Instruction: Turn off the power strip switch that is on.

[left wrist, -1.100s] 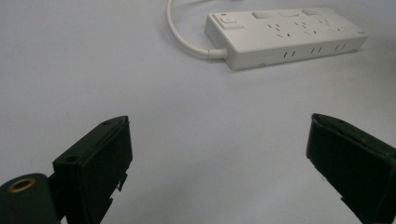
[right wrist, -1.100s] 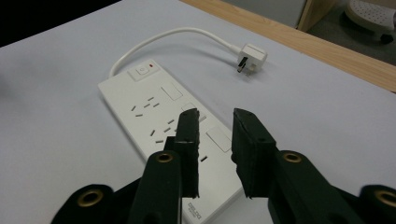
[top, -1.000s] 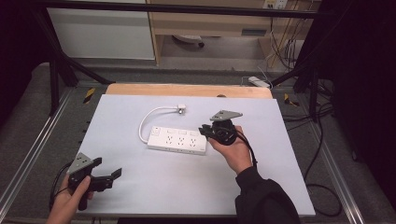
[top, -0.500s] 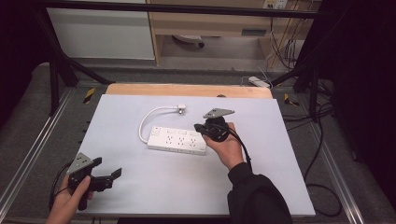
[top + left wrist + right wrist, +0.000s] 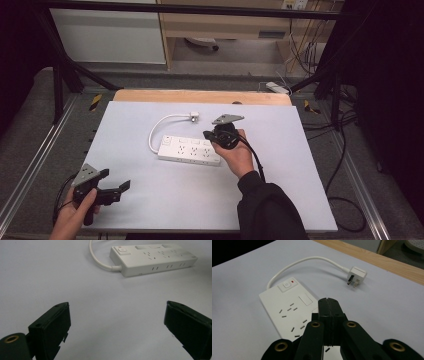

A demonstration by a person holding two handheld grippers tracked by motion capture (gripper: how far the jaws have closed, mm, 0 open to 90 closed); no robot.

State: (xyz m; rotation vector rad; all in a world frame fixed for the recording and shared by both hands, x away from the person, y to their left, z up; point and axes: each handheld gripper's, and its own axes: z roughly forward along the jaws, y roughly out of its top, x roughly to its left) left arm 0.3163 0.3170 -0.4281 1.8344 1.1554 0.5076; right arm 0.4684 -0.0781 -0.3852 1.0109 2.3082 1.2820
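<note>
A white power strip [image 5: 189, 149] lies mid-table, its short cable curling to a white plug [image 5: 194, 117] behind it. The strip [image 5: 287, 308] and plug [image 5: 356, 276] appear close up in the right gripper view. My right gripper [image 5: 210, 134] hovers over the strip's right end, jaws pressed together with nothing between them [image 5: 329, 305]. My left gripper [image 5: 115, 180] rests at the table's front left corner, jaws spread wide [image 5: 117, 322] and empty. The strip [image 5: 152, 258] lies well ahead of it.
The white tabletop [image 5: 150, 200] has a wooden strip [image 5: 200, 96] along its far edge. Black frame posts [image 5: 57, 75] and cables [image 5: 345, 150] flank the table. A cabinet stands behind.
My right gripper has shifted left and slightly farther away, coming over the strip's right end. The left gripper has stayed in place.
</note>
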